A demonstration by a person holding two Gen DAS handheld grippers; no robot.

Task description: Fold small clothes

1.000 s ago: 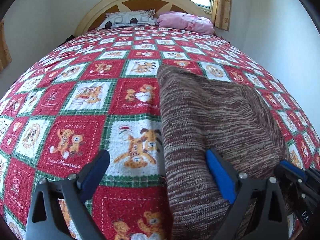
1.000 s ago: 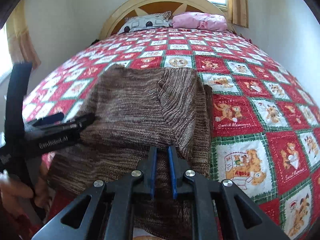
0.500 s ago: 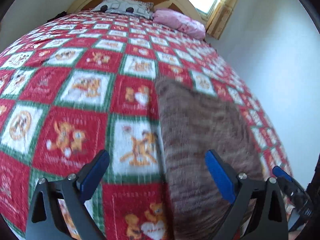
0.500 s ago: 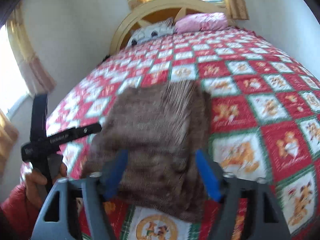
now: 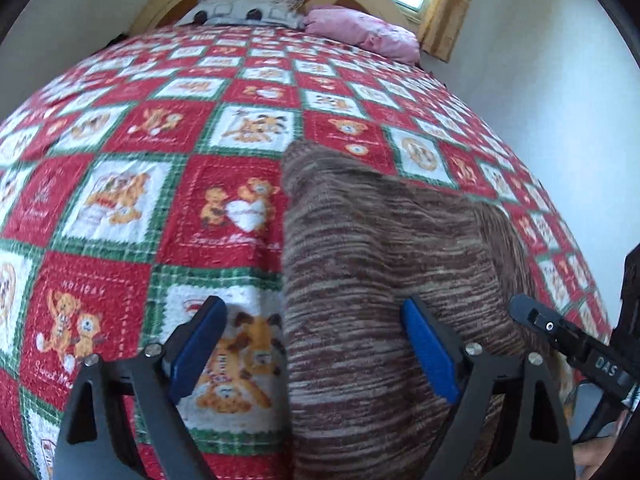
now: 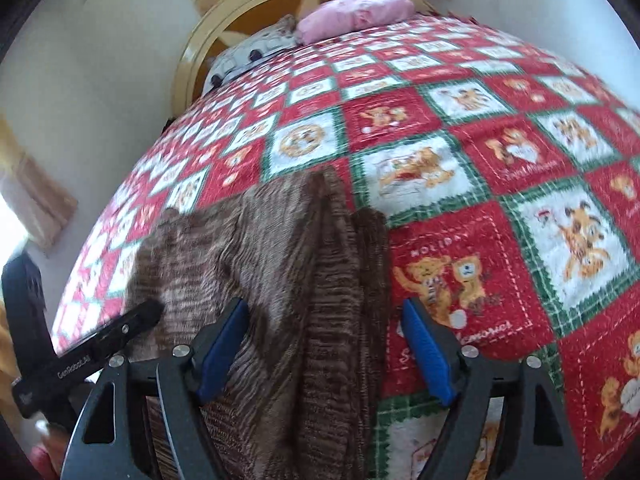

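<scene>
- The left gripper (image 5: 312, 354) has its blue-padded fingers (image 5: 196, 350) spread wide apart, gripping nothing; the left edge of the sweater lies between them
- The right gripper (image 6: 324, 350) also has its fingers (image 6: 426, 350) spread wide, holding nothing; the right part of the sweater sits in the gap, one pad over the knit and the other over the quilt
- A brown, marled knit sweater (image 5: 380, 264) lies folded on the bed, near the foot end and close under both grippers
- In the right wrist view the sweater (image 6: 280, 264) shows layered folds, with a darker strip of fabric running along its right edge
- The quilt (image 5: 132, 200) under it is a patchwork of red and white squares with teddy bears and green plaid borders; it covers the whole bed
- In the left wrist view the right gripper's black body shows at the right edge, just beside the sweater's right side
- In the right wrist view the left gripper's black body, with white lettering, shows at the left edge, touching or just over the sweater's left side; I cannot tell which
- At the head of the bed a grey-and-white patterned pillow (image 5: 244, 10) lies beside a pink pillow (image 5: 364, 34), against a cream arched headboard (image 6: 224, 16)
- A curtain (image 5: 448, 4) hangs by the window beyond the pink pillow
</scene>
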